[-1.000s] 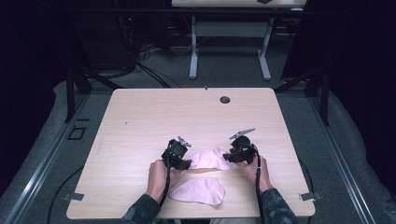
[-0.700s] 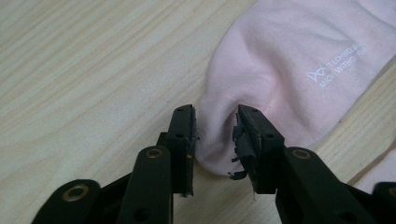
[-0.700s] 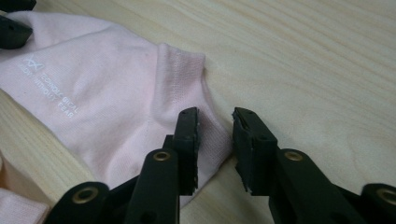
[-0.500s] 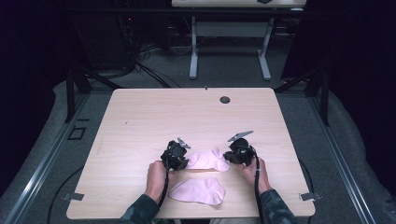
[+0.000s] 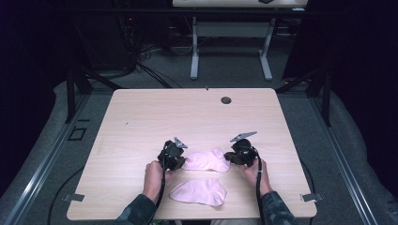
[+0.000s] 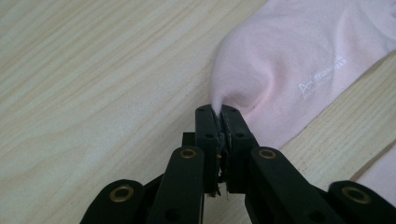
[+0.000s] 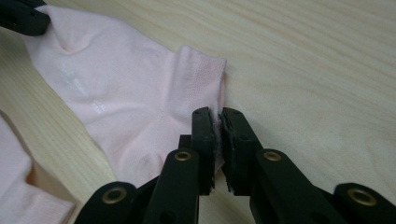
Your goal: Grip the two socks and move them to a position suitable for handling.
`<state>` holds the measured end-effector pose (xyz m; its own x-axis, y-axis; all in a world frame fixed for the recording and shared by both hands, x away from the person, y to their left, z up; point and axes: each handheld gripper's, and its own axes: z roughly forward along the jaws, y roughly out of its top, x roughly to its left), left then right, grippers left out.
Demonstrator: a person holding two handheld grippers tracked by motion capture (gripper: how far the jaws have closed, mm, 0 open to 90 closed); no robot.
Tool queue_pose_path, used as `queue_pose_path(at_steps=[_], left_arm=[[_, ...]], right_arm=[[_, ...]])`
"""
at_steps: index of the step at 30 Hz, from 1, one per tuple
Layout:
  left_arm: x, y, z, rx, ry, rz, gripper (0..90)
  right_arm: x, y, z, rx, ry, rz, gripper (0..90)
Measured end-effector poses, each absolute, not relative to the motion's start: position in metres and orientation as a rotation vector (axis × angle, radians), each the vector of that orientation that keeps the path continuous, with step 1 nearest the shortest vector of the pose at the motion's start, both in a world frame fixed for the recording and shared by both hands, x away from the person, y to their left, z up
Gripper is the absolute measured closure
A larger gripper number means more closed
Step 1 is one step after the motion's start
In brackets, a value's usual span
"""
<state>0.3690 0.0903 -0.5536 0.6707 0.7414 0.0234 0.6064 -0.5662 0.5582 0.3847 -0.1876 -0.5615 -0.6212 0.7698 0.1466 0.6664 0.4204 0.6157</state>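
**Both ends pinched**

Left gripper point(image 5: 177, 157) has just clamped the far sock's point(image 5: 206, 161) left tip; right gripper point(image 5: 233, 157) has just nipped its cuff. It lies mid-table point(image 5: 155, 117), second sock point(image 5: 199, 192) nearer.

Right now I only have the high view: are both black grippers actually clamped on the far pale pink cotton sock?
Observer: Yes. The left gripper pinches a fold at the far pale pink cotton sock's rounded toe end.
Operator: And the right one?
Observer: The right gripper is shut on the ribbed cuff edge.
Operator: Any marking on it?
Observer: Small white lettering, too small to read.
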Motion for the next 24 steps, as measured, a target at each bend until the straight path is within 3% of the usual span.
queue_pose_path(at_steps=[17, 24], left_arm=[[0.331, 0.116, -0.504, 2.271, 1.003, 0.330, 87.1], [0.305, 0.128, -0.495, 2.262, 0.989, 0.260, 87.1]], right_arm=[[0.350, -0.187, -0.508, 1.170, 2.485, 1.096, 84.0], [0.324, -0.188, -0.492, 1.161, 2.519, 1.159, 83.9]])
